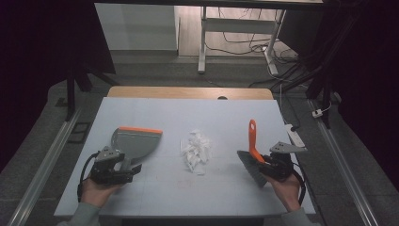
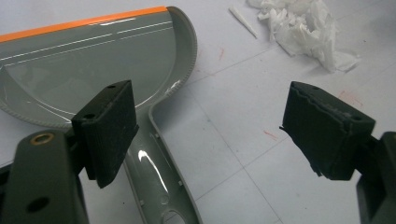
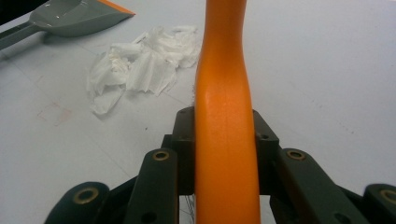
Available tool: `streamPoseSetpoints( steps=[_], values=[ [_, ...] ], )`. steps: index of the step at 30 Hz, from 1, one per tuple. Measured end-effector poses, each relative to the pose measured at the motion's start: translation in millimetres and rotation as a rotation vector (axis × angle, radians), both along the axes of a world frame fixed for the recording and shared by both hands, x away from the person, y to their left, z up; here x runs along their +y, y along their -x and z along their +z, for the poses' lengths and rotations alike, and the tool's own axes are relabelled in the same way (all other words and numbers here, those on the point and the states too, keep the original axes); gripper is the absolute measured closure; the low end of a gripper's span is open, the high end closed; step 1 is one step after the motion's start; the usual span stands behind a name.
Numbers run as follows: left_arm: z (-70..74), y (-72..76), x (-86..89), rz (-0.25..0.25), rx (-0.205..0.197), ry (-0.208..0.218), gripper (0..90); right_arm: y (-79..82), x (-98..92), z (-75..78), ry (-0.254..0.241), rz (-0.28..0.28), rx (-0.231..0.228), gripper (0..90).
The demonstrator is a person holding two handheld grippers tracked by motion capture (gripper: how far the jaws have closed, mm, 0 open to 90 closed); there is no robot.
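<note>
A grey dustpan point(image 1: 134, 141) with an orange front lip lies on the white table at the left, its handle pointing toward the near edge. My left gripper point(image 1: 123, 170) stands open over that handle point(image 2: 159, 172), one jaw on each side of it, not touching. A pile of torn white paper scraps point(image 1: 195, 148) sits in the middle of the table. My right gripper point(image 1: 268, 165) is shut on the orange handle point(image 3: 224, 116) of a hand brush, whose grey bristles point(image 1: 251, 168) rest on the table to the right of the scraps.
The white table point(image 1: 188, 197) has bare room around the scraps point(image 3: 140, 60) and along its near edge. A white power strip point(image 1: 295, 135) lies at the table's right edge. Desk legs and cables stand on the floor beyond the far edge.
</note>
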State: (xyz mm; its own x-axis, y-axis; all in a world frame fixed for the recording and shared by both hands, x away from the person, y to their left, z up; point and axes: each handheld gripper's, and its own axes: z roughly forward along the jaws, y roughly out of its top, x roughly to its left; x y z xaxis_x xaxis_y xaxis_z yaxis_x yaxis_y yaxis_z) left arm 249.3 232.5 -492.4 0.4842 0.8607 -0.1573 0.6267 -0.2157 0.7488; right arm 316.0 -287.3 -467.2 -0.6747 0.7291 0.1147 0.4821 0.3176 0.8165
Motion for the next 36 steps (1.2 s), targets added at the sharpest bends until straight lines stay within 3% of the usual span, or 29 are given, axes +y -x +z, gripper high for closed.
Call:
streamPoseSetpoints(
  steps=[36],
  values=[
    [1.5, -5.1, -6.8, -0.032, 0.026, -0.008, 19.4, 6.0, -0.9, 12.4, -0.057, -0.035, -0.059, 70.5]
  ],
)
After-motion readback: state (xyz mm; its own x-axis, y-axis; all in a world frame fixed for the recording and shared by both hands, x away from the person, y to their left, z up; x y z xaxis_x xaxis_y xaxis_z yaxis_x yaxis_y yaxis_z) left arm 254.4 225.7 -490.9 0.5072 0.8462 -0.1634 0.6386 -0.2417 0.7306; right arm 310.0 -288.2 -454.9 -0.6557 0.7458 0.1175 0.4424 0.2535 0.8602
